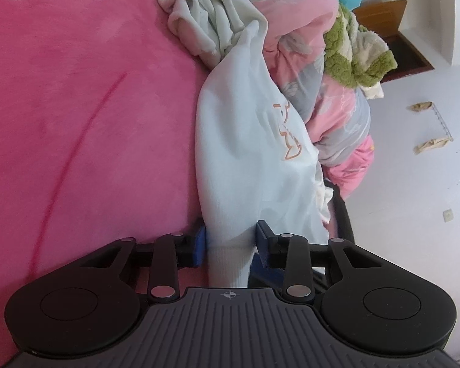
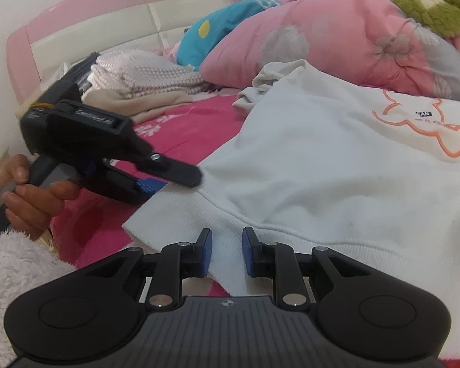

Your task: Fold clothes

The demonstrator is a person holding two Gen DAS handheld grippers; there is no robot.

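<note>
Bare pink blanket beside piled bedding

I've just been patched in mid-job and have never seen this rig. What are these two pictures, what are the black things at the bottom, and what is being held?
There is no robot here: a person holds a two-finger gripper in each hand, and each gripper carries a wide-angle camera looking along its fingers. The black parts at the bottom are the gripper's own body.

The left wrist view shows the left gripper with the ribbed hem of a white sweatshirt between its blue pads. The right wrist view shows the right gripper with the same hem between its pads; whether either pair actually presses the cloth I cannot tell. That view also shows the left gripper from the side, held by the person's hand.

The sweatshirt lies on a pink blanket, beside a pink quilt and folded clothes.
</note>
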